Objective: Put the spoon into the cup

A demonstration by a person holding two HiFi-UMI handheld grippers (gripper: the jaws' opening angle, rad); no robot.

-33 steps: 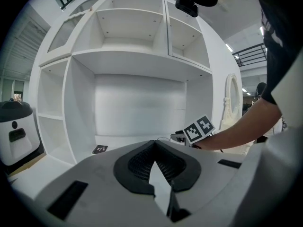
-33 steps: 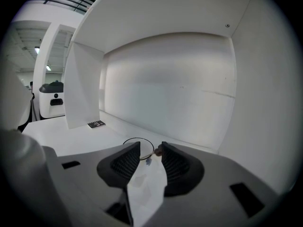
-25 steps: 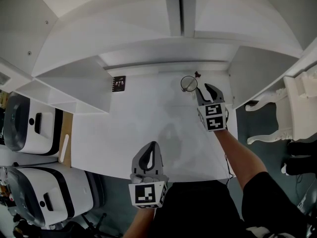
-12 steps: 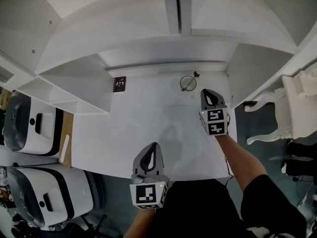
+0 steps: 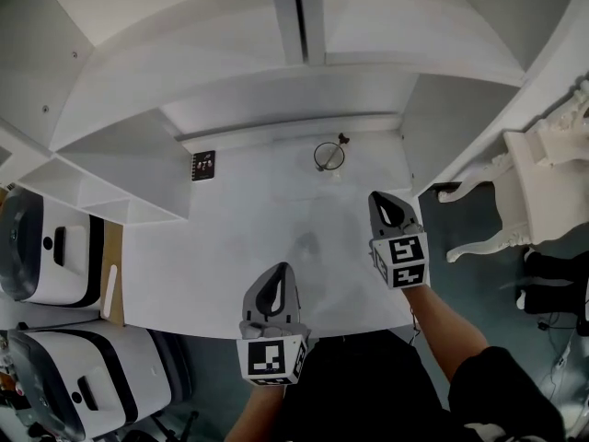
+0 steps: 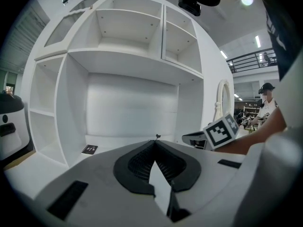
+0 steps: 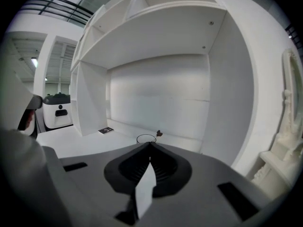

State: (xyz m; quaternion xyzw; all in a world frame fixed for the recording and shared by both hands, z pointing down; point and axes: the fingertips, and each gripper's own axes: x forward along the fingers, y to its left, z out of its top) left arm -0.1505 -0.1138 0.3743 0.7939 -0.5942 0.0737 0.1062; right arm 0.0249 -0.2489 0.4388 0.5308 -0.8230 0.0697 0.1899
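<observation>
A clear glass cup [image 5: 329, 156] stands at the back of the white table [image 5: 212, 256], with a thin spoon [image 5: 341, 140] in it, its dark end leaning over the rim. The right gripper view shows the cup [image 7: 146, 138] and spoon [image 7: 159, 133] just past my jaw tips. My right gripper [image 5: 383, 200] hovers in front and to the right of the cup, apart from it, its jaws closing to shut on nothing. My left gripper [image 5: 280, 271] rests shut and empty near the table's front edge. My right gripper [image 6: 206, 138] shows in the left gripper view too.
A small black card [image 5: 203, 165] lies at the back left of the table. White shelving [image 5: 138, 145] rises behind and at both sides. A white ornate stand [image 5: 543, 155] is off the table's right edge, and white machines [image 5: 46, 247] sit at the left.
My right gripper has pulled back from the cup toward the table's front and its jaws have gone from open to shut. The spoon stays in the cup. The left gripper has held still.
</observation>
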